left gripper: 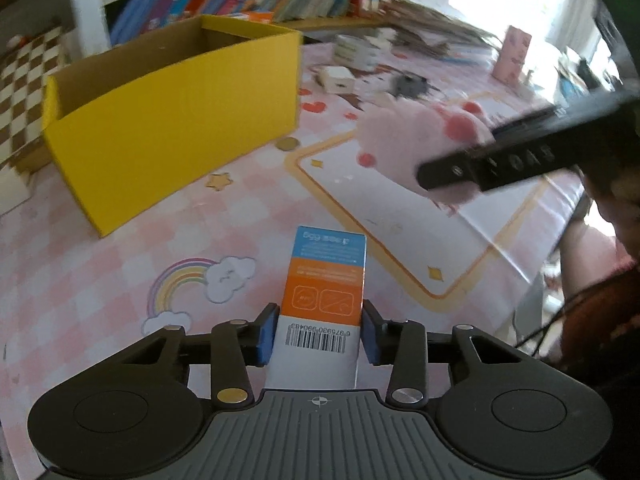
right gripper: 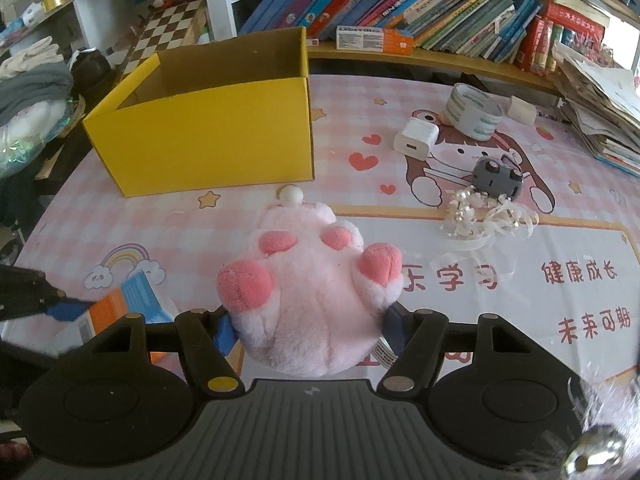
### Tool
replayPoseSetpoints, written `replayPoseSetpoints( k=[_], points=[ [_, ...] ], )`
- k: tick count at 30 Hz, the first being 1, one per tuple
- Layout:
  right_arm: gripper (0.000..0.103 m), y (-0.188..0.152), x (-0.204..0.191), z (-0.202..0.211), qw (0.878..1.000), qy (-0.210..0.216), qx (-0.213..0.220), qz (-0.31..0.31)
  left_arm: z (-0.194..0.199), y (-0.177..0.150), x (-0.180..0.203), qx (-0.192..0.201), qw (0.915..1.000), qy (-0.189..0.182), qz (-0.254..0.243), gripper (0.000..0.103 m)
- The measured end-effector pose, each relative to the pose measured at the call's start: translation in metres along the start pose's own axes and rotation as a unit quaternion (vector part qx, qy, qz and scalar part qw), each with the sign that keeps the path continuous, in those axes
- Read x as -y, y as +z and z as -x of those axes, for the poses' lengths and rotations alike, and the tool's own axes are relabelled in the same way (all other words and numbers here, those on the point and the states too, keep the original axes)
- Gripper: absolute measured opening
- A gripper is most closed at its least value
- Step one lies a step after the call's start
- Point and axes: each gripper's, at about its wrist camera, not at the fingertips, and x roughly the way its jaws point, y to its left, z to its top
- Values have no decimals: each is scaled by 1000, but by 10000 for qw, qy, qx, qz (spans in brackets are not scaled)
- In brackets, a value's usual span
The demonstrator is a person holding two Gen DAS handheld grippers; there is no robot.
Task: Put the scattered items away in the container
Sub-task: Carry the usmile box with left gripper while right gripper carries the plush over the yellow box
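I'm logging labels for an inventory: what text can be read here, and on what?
"健康成长": printed on the tablecloth.
"未来可期": tablecloth, the line below.
"6 975930 99048", last digit unclear: under the barcode on the orange-and-blue carton.
Too small or blurred to read: the carton's other print and the book spines.

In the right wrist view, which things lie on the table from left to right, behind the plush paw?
Yellow box → small white ball → white charger → tape roll. The grey gadget and the bead-and-ribbon bundle overlap the tape roll's span, so I leave them out.
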Motion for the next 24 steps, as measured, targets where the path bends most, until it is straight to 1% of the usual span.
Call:
replayPoseSetpoints(
  k=[2, 6, 16, 24],
  points=[
    [66, 0, -2, 1, 10000, 8, 11, 54, 5, 1, -7, 126, 9997, 26, 206, 40],
    [66, 0, -7, 4, 9998, 40, 46, 197, 14, 4, -13, 358, 9983, 88, 452, 40],
    [66, 2, -19, 12, 9979, 264, 178, 570, 33, 17, -16, 857, 9938, 179, 689, 40],
    [66, 10, -21, 15, 9966, 394, 314, 655, 45, 24, -25, 1172, 9888, 232, 895, 40]
  ],
)
